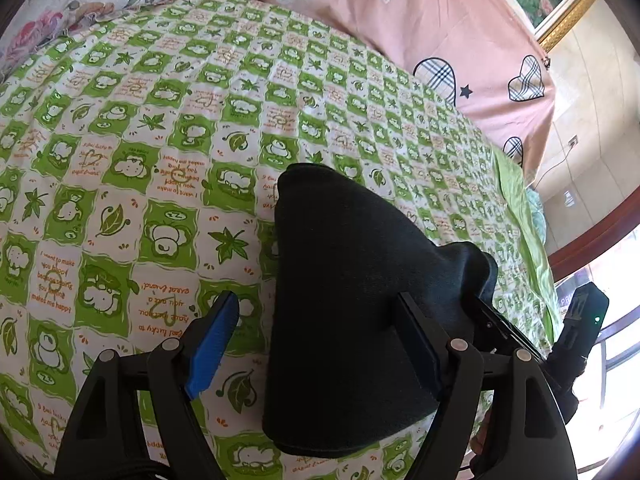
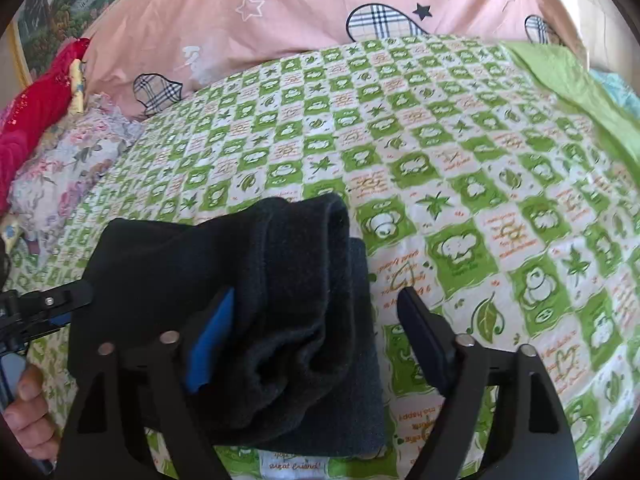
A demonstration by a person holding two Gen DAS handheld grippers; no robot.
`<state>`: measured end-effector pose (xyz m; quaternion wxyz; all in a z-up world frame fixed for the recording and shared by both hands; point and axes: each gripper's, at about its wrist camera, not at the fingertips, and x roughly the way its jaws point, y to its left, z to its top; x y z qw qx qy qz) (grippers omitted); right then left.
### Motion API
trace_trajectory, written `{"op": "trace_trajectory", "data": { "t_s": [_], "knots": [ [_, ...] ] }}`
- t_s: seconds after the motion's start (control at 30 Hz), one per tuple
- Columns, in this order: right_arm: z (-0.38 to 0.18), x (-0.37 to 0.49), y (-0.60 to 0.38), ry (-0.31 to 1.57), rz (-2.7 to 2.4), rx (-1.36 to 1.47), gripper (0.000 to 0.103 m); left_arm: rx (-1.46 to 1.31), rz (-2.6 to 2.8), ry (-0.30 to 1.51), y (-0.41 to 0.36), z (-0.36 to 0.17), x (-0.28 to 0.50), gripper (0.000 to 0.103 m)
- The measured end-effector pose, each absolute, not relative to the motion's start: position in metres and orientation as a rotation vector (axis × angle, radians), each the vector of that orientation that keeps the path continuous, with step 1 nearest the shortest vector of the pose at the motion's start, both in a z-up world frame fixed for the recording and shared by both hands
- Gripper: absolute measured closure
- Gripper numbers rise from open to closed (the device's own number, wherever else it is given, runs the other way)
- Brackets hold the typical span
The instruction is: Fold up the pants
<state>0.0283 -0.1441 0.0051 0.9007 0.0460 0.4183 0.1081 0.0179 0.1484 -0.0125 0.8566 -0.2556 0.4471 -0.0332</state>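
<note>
Pants (image 1: 352, 300): black, folded, laid on the bed (image 1: 160, 140).
Left claw (image 1: 320, 340): spread, pants between, not pinched.
Right claw (image 2: 316, 332): spread, likewise.

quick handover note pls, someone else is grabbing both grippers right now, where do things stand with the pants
Left gripper: open, jaws either side of the near end of the black pants, no squeeze visible.
Right gripper: open, the pants' folded edge between its jaws; the right finger is clear of the cloth.
Pants: lying as a compact, layered bundle on the green checked bedsheet, pink duvet behind.
Done: the pants look folded over at least once.
Left: probably check whether another fold or some smoothing is needed, then pull both grippers away.
</note>
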Motion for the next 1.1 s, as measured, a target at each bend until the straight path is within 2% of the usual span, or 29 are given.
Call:
{"op": "trace_trajectory", "data": {
  "t_s": [0.33,0.63,0.73,0.77,0.8,0.87,1.03,1.1],
  "knots": [
    [-0.014,0.028,-0.169,0.91,0.339,0.308,0.031,-0.536,-0.08,0.964,0.151,-0.026,0.029,0.022],
    [-0.018,0.029,-0.17,0.912,0.383,0.349,0.032,-0.588,-0.114,0.982,0.161,-0.042,0.04,0.021],
    [-0.018,0.029,-0.17,0.912,0.389,0.353,0.032,-0.562,-0.117,0.982,0.159,-0.042,0.041,0.025],
    [-0.018,0.029,-0.171,0.911,0.39,0.354,0.032,-0.56,-0.121,0.982,0.159,-0.041,0.041,0.031],
    [-0.018,0.028,-0.17,0.911,0.388,0.355,0.032,-0.569,-0.144,0.981,0.158,-0.041,0.041,0.042],
    [-0.018,0.027,-0.169,0.909,0.392,0.357,0.034,-0.604,-0.186,0.985,0.158,-0.042,0.043,0.053],
    [-0.017,0.025,-0.169,0.901,0.418,0.379,0.042,-0.616,-0.19,0.983,0.159,-0.04,0.041,0.056],
    [-0.017,0.023,-0.17,0.895,0.431,0.394,0.046,-0.613,-0.191,0.977,0.159,-0.037,0.039,0.061]
  ]
}}
